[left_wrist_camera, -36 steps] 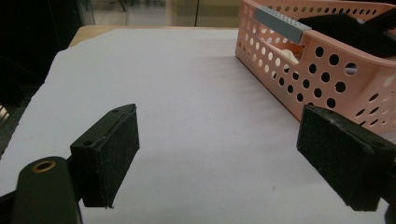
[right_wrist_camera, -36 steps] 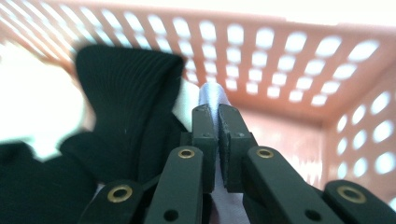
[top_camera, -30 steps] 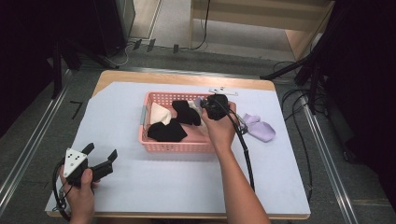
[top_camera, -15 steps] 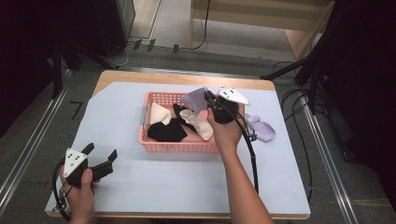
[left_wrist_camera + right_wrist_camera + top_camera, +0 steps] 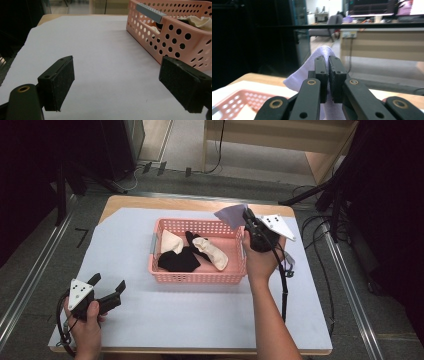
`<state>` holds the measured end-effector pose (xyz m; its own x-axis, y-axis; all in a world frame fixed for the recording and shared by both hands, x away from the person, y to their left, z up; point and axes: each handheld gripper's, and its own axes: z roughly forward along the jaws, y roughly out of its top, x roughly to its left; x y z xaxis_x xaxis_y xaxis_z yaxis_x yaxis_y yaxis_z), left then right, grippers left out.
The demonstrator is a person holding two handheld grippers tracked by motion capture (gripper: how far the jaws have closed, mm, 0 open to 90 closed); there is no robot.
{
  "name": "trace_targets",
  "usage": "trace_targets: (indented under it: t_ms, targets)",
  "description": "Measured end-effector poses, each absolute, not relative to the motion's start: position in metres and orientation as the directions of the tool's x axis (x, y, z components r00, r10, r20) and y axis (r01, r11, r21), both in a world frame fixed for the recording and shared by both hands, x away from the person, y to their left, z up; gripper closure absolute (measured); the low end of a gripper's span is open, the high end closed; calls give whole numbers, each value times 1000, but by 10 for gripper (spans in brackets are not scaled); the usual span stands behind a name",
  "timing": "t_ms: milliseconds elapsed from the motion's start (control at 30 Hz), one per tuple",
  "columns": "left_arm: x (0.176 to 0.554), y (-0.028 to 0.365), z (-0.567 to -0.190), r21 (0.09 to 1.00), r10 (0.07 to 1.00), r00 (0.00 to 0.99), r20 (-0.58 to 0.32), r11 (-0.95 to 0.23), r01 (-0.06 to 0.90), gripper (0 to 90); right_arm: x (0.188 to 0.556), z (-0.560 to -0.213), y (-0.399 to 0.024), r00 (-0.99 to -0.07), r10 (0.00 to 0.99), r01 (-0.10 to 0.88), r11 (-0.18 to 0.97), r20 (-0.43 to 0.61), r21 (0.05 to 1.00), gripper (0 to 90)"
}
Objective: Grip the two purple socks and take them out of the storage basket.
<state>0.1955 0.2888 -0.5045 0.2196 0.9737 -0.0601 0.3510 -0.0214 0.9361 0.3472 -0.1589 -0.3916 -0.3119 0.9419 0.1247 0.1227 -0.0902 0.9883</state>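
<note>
While your right gripper (image 5: pixel 328 75) is pinching the lavender sock (image 5: pixel 322 53) between pressed-together jaws at the centre of its own view, that view is showing the cloth bulging up behind the pads and draping down to the lower left. Seen from the high view, you are holding the sock (image 5: pixel 231 215) just beyond the pink basket's (image 5: pixel 200 278) upper right corner, right of centre. Pale, soft and folded, it is hanging clear of the table. Your left gripper (image 5: pixel 117 82) is resting spread wide over the white sheet (image 5: pixel 100 45), at lower left in the high view.
</note>
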Motion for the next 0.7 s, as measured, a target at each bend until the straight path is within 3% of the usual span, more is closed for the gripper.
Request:
trace_targets:
  t_ms: [333,700]
  targets:
    - [195,289,-504,936,974,220,-58,-23,351,140,341,-398,-205,-160,979,106,-108,125,988,866]
    - [195,288,-504,936,974,220,-57,-24,350,140,333,-429,-235,-62,991,183,-108,121,977,864]
